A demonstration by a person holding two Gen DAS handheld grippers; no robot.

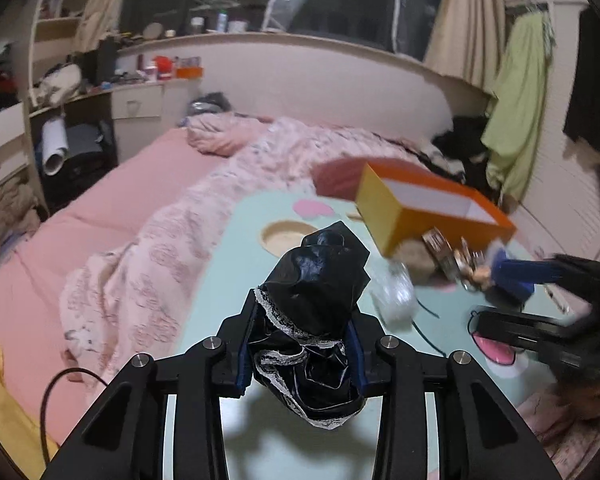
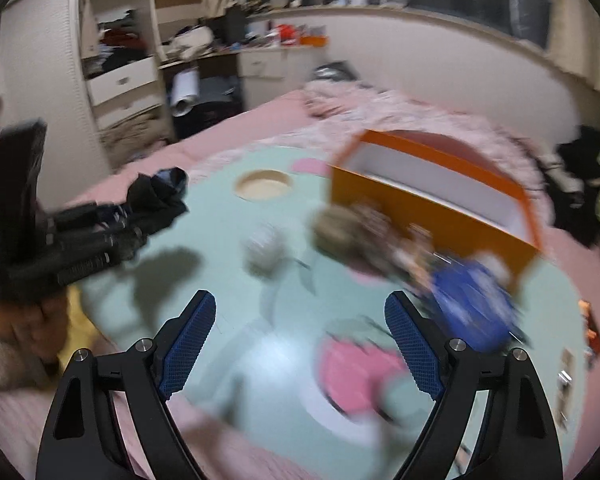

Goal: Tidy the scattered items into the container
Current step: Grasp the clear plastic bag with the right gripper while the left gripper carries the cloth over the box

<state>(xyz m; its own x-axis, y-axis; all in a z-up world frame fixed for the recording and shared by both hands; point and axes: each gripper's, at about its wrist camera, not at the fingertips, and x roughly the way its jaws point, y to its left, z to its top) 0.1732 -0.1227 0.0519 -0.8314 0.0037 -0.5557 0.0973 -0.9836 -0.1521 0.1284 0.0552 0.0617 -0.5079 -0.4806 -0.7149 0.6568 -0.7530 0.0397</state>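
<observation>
A crumpled black garment (image 1: 320,304) with white lace trim is clamped between the blue pads of the left tool (image 1: 302,344), bunched up above and hanging below the jaws, held clear of the mint-green bench (image 1: 228,280) that sits on the pink bed (image 1: 112,208). In the right wrist view the same garment (image 2: 160,192) is seen at the tip of the left tool (image 2: 132,220), off to the left side. The right tool (image 2: 300,332) is held with jaws spread wide and nothing between its pads (image 2: 188,344), above a pink patch printed on the bench (image 2: 236,300). The orange box (image 1: 432,208) with a white inside is standing open on the far right part of the bench (image 2: 436,200). Just in front of the box a cluster of items is lying: a brownish furry thing (image 2: 340,236), a blue item (image 2: 472,304), and what may be small figures, too blurred to be told. A clear crumpled item (image 1: 396,296) is lying on the bench between garment and box. A round hole (image 1: 288,236) is seen in the bench top beyond the garment.
</observation>
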